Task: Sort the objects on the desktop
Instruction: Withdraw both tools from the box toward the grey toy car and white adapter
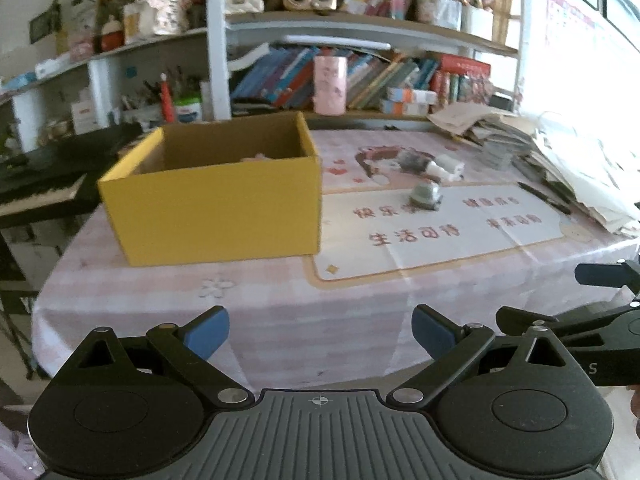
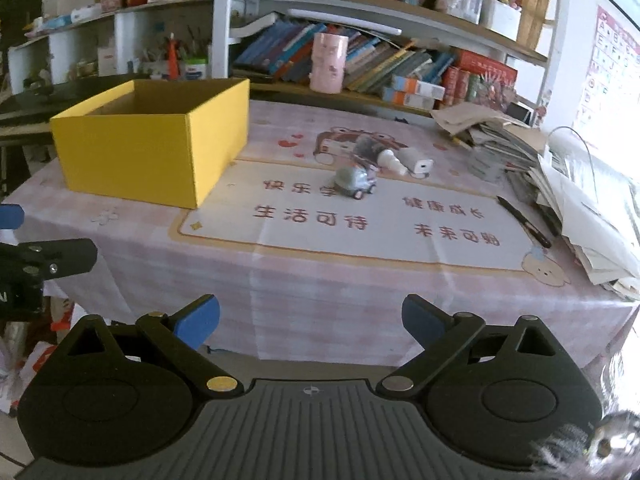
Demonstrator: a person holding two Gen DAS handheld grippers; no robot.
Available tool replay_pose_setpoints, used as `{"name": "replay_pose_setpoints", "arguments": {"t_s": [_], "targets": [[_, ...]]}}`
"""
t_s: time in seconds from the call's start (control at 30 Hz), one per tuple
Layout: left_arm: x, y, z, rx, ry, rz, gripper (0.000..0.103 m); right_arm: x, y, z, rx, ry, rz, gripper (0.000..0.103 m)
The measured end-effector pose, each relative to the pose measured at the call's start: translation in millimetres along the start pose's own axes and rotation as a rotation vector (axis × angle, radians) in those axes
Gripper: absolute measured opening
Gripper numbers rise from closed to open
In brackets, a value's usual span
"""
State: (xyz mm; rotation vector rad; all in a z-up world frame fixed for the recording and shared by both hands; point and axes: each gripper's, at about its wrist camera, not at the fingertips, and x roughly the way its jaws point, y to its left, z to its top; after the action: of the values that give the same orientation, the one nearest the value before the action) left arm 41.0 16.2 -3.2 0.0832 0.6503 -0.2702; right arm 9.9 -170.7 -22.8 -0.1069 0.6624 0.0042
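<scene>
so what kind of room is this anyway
Most likely a home study or a child's room. A table under a pink cartoon-print cloth stands before crowded shelves of books, loose papers are heaped at its right, and a small toy car sits near a yellow box.

Black left claw [image 1: 320, 334], right claw [image 2: 311, 322]: blue pads, silver screws.

Matt yellow cardboard box [image 2: 152, 148] (brown inside) on smooth printed tablecloth [image 2: 320, 280].

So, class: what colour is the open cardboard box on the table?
Yellow outside, plain brown inside; the box shows best in the right wrist view.
</scene>
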Motion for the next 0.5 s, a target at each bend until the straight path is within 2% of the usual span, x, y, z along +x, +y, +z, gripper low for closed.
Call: {"name": "replay_pose_setpoints", "arguments": {"t_s": [0.5], "targets": [[44,-72,29,0.17,-0.002,-0.134,0.1,15,-72,3,0.126,0.007,-0.112,0.098]]}}
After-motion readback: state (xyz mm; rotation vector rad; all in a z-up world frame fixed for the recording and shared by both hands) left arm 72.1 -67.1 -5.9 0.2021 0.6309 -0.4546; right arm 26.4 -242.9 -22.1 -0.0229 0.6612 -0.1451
